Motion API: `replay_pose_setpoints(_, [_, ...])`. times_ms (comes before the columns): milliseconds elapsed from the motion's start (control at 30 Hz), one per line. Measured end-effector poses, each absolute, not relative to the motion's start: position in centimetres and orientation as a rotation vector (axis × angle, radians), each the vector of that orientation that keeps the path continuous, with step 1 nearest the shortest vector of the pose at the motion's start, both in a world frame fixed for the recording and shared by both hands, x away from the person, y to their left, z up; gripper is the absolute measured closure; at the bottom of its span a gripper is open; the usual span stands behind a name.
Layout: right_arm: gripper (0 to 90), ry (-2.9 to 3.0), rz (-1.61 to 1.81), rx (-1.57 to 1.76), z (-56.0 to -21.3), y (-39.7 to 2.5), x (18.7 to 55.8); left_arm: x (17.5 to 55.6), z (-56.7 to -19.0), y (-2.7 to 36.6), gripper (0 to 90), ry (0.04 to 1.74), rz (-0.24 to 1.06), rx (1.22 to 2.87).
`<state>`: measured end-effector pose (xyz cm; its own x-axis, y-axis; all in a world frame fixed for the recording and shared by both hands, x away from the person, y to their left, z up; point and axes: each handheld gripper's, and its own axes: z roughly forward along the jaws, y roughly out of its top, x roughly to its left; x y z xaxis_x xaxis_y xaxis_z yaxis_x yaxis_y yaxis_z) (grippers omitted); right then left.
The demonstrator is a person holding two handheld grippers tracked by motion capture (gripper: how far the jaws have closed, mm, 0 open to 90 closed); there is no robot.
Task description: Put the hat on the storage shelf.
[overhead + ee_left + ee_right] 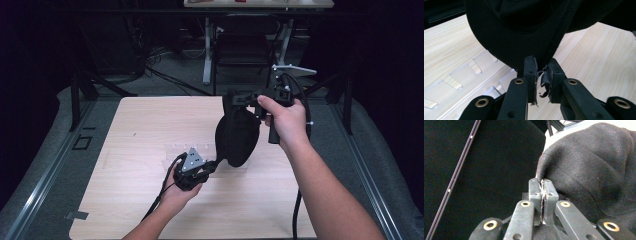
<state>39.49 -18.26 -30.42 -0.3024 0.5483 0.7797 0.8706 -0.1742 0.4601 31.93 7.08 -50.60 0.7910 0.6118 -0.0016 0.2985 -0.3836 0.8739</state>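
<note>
A black cloth (237,135), rounded like a cap, hangs in the air over the middle of the wooden table (145,120), stretched between both grippers. My left gripper (216,163) is low, near the table, and shut on the cloth's bottom edge. In the left gripper view that gripper (541,68) pinches a thick hem of the cloth (524,30) between its worn pads. My right gripper (235,100) is raised and shut on the top edge. In the right gripper view the jaws (543,183) close tightly on a fold of the woolly cloth (594,170).
A clear plastic piece with cut-out slots (175,150) lies flat on the table under the cloth and shows beside the left jaws (461,80). Beyond the table's far edge stand a dark chair (242,45) and table legs on a grey floor.
</note>
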Motion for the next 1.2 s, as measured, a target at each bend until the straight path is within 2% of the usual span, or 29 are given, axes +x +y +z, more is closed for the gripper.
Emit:
replay_pose_setpoints(233, [88.0,-1.796,-1.461,-1.62,-30.5,-17.1,39.7,32.1,-51.1,7.8,81.3,0.708,0.364,1.962])
replay_pose_setpoints(733, [84.4,-1.768,-1.49,-1.56,-30.5,-16.6,39.7,31.5,-51.5,7.8,83.2,0.69,0.431,1.978])
replay_pose_setpoints(1200, [83.8,-1.795,-1.516,-1.596,-30.0,-19.0,38.8,31.7,-52.8,8.9,85.5,0.739,0.426,1.978])
